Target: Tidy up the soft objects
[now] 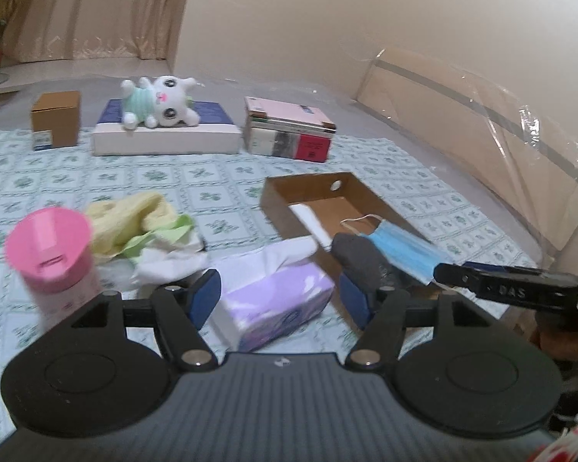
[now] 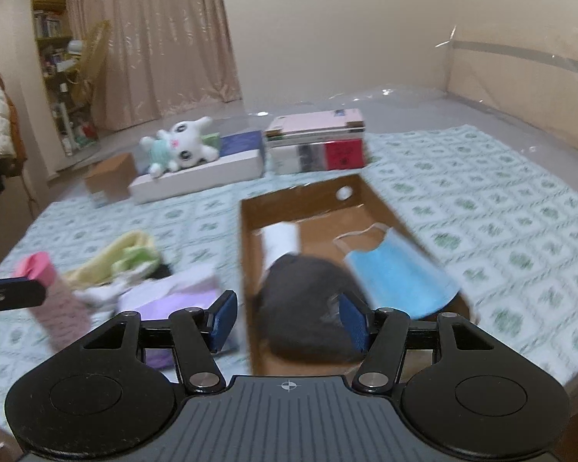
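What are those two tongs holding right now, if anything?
Nothing. Both the left tongs and right tongs are open; the tissue box and grey cloth merely lie beyond them.

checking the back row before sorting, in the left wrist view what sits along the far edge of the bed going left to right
brown cardboard box → flat white box with the white plush toy lying on top → stack of books
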`<state>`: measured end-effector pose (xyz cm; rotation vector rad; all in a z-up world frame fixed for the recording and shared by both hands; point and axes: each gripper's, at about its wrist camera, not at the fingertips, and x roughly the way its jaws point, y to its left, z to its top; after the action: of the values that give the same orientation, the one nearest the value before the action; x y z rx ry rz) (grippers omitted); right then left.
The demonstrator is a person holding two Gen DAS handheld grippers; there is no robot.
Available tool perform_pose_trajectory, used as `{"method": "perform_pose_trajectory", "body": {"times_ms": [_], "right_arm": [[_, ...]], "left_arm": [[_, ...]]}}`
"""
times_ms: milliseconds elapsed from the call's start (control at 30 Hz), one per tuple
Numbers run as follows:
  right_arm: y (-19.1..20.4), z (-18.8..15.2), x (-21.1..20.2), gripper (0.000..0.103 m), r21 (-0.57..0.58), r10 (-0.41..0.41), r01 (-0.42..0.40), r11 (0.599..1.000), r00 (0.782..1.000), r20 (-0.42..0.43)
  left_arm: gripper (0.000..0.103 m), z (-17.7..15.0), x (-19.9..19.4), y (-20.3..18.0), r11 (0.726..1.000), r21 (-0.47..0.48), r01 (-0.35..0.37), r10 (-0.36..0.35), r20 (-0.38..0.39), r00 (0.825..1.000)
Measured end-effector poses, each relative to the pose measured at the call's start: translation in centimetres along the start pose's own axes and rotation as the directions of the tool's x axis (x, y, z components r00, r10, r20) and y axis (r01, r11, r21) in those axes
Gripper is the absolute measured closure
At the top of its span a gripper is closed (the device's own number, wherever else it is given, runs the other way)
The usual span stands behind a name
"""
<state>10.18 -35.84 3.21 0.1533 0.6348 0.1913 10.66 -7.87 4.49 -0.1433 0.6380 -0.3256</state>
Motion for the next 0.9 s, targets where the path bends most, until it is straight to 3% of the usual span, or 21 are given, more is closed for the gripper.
{"method": "perform_pose_trajectory", "body": {"times_ms": [333,900], "right_arm": [[6.8,-2.6,-1.9,0.041,-0.006,0.102,-0.102,0.995,0.995,-0.016],[12.8,-4.2,-1.7,0.037,-0.152,0.112,-0.115,0.982,0.993,-0.030]], "left_arm": [[0.038,-2.3,-4.5,3.7,0.994,0.009,-0.112,0.112,0.030,0.993],[0.036,-3.6,-9.1,10.0,0.978,0.032,-0.206,0.203,0.090,0.975]]}}
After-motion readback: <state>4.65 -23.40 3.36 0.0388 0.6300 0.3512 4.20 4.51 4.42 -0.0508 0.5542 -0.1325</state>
